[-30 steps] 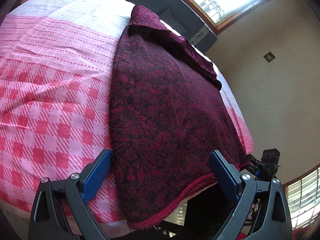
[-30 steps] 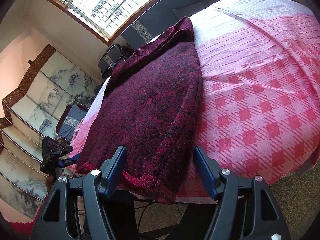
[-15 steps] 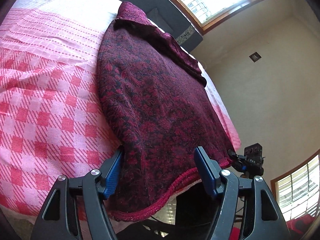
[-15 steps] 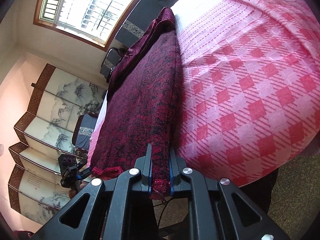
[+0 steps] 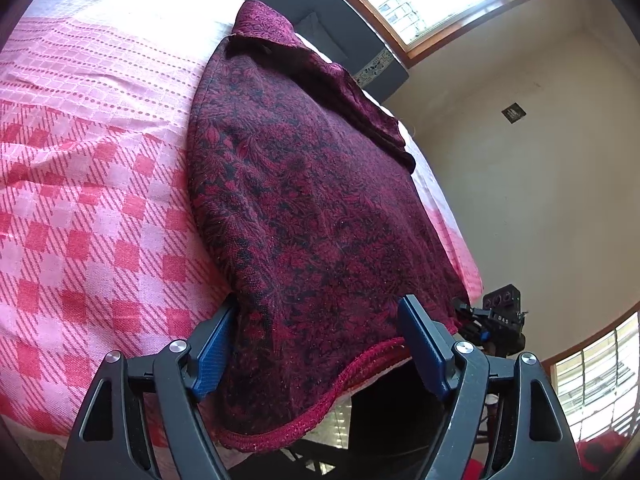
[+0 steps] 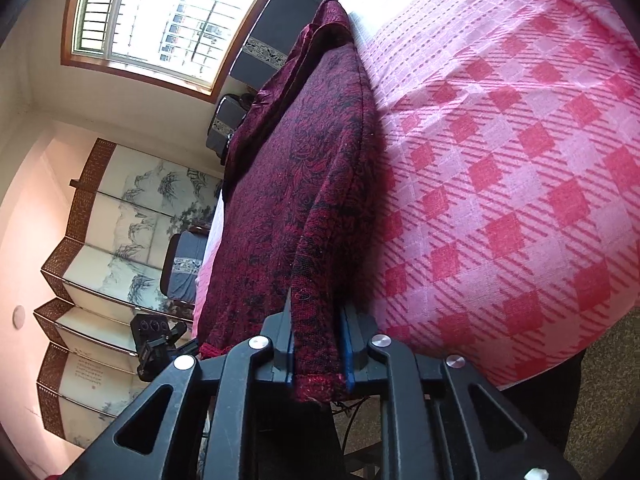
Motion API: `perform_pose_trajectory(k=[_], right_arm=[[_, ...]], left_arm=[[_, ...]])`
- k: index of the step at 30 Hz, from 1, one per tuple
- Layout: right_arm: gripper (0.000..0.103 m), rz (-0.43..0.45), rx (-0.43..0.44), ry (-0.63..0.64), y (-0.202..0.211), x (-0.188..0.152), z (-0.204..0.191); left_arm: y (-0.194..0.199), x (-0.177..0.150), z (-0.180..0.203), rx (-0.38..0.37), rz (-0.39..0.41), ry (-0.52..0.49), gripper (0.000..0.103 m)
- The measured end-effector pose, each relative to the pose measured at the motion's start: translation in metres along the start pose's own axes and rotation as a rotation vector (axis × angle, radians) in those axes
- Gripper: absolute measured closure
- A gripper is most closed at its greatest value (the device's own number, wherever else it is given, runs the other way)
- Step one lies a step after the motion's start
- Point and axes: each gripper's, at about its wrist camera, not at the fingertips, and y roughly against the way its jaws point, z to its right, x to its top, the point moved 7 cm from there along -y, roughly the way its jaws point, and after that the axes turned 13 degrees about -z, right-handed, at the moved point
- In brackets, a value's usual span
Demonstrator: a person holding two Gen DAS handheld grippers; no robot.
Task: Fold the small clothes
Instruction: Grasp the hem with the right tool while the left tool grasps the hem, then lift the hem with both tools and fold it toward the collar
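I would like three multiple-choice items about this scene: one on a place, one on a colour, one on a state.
1. Where does the garment lie?
A. on the floor
B. on the checked bedcover
C. on a chair

2. What colour is the garment?
A. dark red with black pattern
B. plain blue
C. white

3. How does the right gripper stand?
A. open, away from the cloth
B. shut on nothing
C. shut on the garment's hem

Key: 1 B, the pink cover shows all around it. 2 A, both views show it. 3 C, folded cloth is pinched between the jaws.
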Motion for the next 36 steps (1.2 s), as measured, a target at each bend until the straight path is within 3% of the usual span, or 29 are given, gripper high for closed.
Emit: perform_pose_trajectory(k=[2,4,5,10,14,16,19,20,21,22,23,28,31,36], right_arm=[[0.094,0.006,0.014,-0.006,0.002,-0.002,0.003],[0.094,0.01,0.003,0.005,0.005,-0.004,0.002],[0.094,0.011,-0.005,0.015,0.005,-0.005,0.002],[0.093,0.004,-0.006,0.029,0.005,-0.005,0.002],[0.086,-0.009,0.027,0.021,0.002,-0.001,-0.002],[0.079,-0.005,0.065,0.003,0.002,-0.001,-0.002],[0.078,0.008,0.05,0.01,0.001,0.003,-0.005],[0.083,0.013,0.036,0.006,-0.001,0.004,-0.005],[0.091,0.006,0.02,-0.002,-0.003,0.006,-0.004],[0.094,-0.001,0.004,-0.008,-0.006,0.007,-0.003],[0.095,0.0,0.003,-0.004,-0.007,0.008,-0.003],[0.096,0.021,-0.041,0.02,-0.003,0.003,-0.004],[0.096,0.039,-0.016,0.012,0.006,-0.005,-0.004],[0.096,0.055,0.013,0.01,0.02,-0.022,-0.005]], left_arm=[[0.001,-0.002,-0.002,0.075,0.021,-0.004,0.044],[0.002,-0.005,-0.005,0.216,0.042,-0.028,0.084],[0.002,-0.007,-0.006,0.244,0.041,-0.028,0.086],[0.005,-0.007,-0.013,0.178,0.033,0.026,0.085],[0.005,-0.003,-0.01,0.114,0.042,0.023,0.064],[0.003,0.001,-0.004,0.081,0.051,0.02,0.041],[-0.002,0.007,0.004,0.113,0.062,-0.006,0.035],[-0.004,0.008,0.006,0.136,0.061,-0.025,0.035],[-0.006,0.008,0.008,0.16,0.061,-0.036,0.042],[-0.009,0.007,0.007,0.174,0.051,-0.032,0.071],[-0.014,0.006,0.004,0.19,0.026,-0.013,0.092],[-0.001,-0.004,-0.002,0.203,0.08,0.023,0.094],[0.012,-0.013,-0.002,0.157,0.102,0.053,0.094],[0.025,-0.036,0.011,0.152,0.114,0.034,0.094]])
